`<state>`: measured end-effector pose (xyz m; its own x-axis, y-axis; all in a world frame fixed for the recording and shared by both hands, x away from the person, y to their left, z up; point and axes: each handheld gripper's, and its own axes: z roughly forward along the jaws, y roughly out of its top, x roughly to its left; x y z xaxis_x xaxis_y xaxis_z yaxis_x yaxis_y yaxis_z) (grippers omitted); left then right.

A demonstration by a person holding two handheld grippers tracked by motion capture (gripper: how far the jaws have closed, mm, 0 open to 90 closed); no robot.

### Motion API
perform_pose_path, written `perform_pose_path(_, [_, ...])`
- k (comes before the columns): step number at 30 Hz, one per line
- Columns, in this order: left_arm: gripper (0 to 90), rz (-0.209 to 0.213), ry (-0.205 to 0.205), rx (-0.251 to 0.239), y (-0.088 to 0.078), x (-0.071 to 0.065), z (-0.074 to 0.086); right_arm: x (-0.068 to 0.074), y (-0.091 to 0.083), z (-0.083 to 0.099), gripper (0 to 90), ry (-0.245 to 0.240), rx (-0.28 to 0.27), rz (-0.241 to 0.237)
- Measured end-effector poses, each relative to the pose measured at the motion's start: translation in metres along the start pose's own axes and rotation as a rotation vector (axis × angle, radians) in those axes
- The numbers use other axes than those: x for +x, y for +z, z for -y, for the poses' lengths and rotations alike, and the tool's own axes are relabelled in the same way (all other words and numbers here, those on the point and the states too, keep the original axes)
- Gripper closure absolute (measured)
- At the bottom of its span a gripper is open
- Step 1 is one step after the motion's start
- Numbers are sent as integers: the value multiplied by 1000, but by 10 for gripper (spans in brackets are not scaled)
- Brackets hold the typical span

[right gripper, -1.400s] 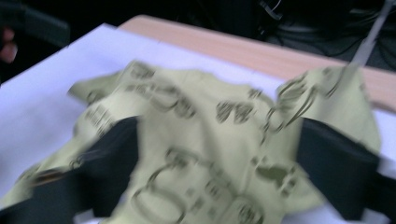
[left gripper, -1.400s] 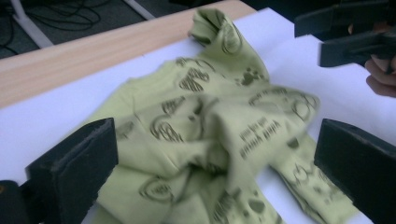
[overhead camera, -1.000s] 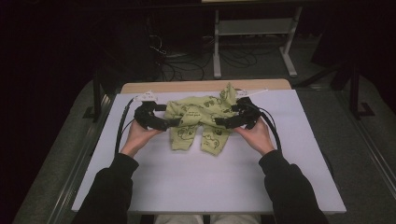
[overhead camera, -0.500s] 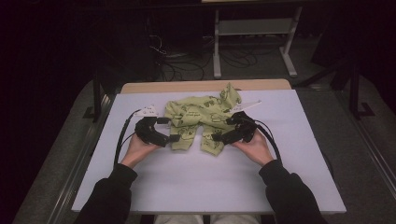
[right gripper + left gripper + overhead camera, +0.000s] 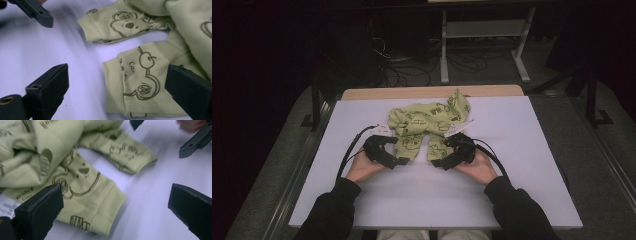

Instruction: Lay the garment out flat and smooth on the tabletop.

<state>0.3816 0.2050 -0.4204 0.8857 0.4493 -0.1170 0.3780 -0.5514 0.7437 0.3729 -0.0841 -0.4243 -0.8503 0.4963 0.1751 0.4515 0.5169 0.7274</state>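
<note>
From the high view, a crumpled pale green baby garment [image 5: 428,125] printed with dark cartoon figures lies on the far middle of the white table [image 5: 532,165], its two cuffed legs pointing toward the person. The left tongs [image 5: 401,161] sit at the end of the left leg and the right tongs [image 5: 438,162] at the end of the other, each held in a hand with a black sleeve behind it. A white tag [image 5: 381,130] lies beside the garment's left edge. In the left gripper view, the jaws stand spread wide over one cuff [image 5: 110,202], gripping nothing, with the other tongs' jaw tip at upper right. In the right gripper view, the jaws are likewise wide apart around the nearer cuff [image 5: 120,82], nothing pinched.
</note>
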Motion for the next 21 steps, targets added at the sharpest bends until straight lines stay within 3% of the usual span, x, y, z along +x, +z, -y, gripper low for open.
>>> perform_pose_path(4, [0, 13, 8, 14, 4, -1, 1, 1, 3, 1, 86, 7, 8, -22])
perform_pose_path(10, [48, 20, 8, 34, 8, 3, 4, 1, 10, 3, 139, 3, 44, -16])
perform_pose_path(15, [138, 27, 30, 59, 12, 3, 6, 1, 13, 3, 231, -9, 73, 5])
perform_pose_path(17, [182, 9, 51, 76, 13, 2, 6, 1, 13, 3, 283, -30, 88, 20])
perform_pose_path(21, [288, -18, 77, 104, 17, -1, 7, -1, 14, 4, 402, -27, 97, 14])
